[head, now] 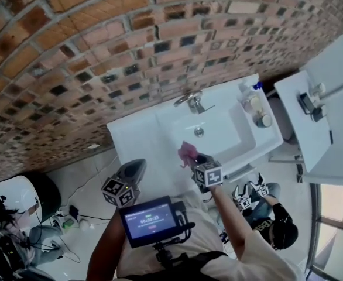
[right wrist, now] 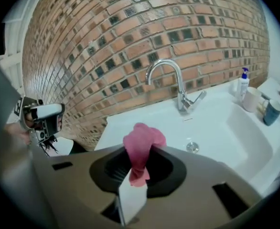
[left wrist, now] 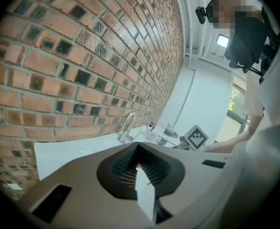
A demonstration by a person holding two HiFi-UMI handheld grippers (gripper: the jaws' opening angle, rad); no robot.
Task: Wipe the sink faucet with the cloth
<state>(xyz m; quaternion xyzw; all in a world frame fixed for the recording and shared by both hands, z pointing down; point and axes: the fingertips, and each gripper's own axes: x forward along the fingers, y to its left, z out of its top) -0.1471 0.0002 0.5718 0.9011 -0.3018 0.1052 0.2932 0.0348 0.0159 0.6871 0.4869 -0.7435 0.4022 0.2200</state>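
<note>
Cloth: I see the pink cloth (right wrist: pixel 140 149) bunched above the fingers of the right gripper (right wrist: pixel 136 182), with a short tail hanging below the pinch.
Cloth position: in the head view the cloth (head: pixel 188 152) sits at frame centre, over the near edge of the sink (head: pixel 218 136), just below the drain.
Right fingers: clamped narrow on the cloth.
Faucet: a chrome gooseneck faucet (right wrist: pixel 178 87) stands in the upper middle of the right gripper view, its lever pointing right. It is well apart from the cloth; no contact.
Faucet, head view: the faucet (head: pixel 190 100) is at the back of the basin against the brick wall (head: pixel 101 51).
Left gripper: the left gripper (head: pixel 137 164) is held at lower left of centre, over the counter (head: pixel 133 136) beside the basin.
Left fingers: in its own view the left gripper (left wrist: pixel 142 175) has the fingers pressed together, and I make out nothing between them. The faucet (left wrist: pixel 127 125) shows small above them.
Right end of counter: a soap bottle (right wrist: pixel 243 82) with a blue pump, then a white cup (right wrist: pixel 251 99) and a dark cup (right wrist: pixel 273 112) just beside it.
Rig: a lit screen (head: pixel 151 221) sits at bottom centre of the head view.
Surroundings: a second person (head: pixel 277 227) is at lower right, holding marker-cubed grippers.
</note>
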